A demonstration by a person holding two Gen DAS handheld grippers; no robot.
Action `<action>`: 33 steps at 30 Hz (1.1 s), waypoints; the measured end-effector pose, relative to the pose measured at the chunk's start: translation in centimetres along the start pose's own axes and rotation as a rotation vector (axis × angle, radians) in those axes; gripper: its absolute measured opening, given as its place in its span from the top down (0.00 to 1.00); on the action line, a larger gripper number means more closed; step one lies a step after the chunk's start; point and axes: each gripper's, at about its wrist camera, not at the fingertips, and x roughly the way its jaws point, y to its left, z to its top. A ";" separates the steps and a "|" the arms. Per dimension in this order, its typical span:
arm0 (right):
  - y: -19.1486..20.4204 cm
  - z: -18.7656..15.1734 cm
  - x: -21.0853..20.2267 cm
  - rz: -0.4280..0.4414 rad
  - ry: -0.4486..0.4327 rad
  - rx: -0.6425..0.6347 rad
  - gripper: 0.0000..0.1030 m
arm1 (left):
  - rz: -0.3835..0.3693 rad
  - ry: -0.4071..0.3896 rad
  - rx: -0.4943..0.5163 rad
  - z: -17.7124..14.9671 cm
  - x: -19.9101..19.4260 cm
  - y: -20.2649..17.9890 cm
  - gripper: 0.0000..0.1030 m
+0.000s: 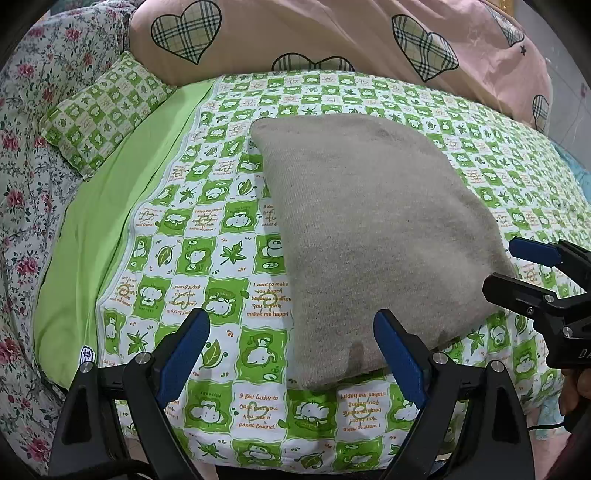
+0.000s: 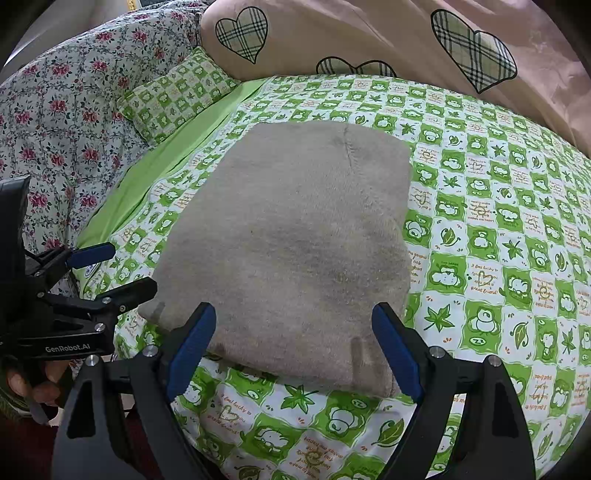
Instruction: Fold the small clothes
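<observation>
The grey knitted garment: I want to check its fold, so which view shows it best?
The right wrist view: the grey knitted garment lies centred and whole, its seam visible. The left wrist view shows it off to the right, slanted, with its near right corner hidden by the right gripper.

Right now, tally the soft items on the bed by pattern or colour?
Plain grey knitted garment: 1
Green-and-white checked small pillow: 1
Green-and-white checked bedsheet: 1
Pink quilt with plaid hearts: 1
Floral rose-print quilt: 1
Total: 5

Bare sheet (image 2: 498, 229) flanks the folded garment (image 2: 295, 240); pillows (image 2: 369, 37) block beyond.
</observation>
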 end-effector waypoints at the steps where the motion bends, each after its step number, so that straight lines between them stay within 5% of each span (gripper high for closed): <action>1: 0.0 0.0 0.0 -0.001 0.000 -0.001 0.16 | 0.000 -0.001 0.000 0.0 0.0 0.0 0.12; 33: 0.0 0.4 -0.1 0.002 -0.001 -0.001 0.15 | -0.003 -0.015 0.004 0.1 -0.7 -0.5 0.12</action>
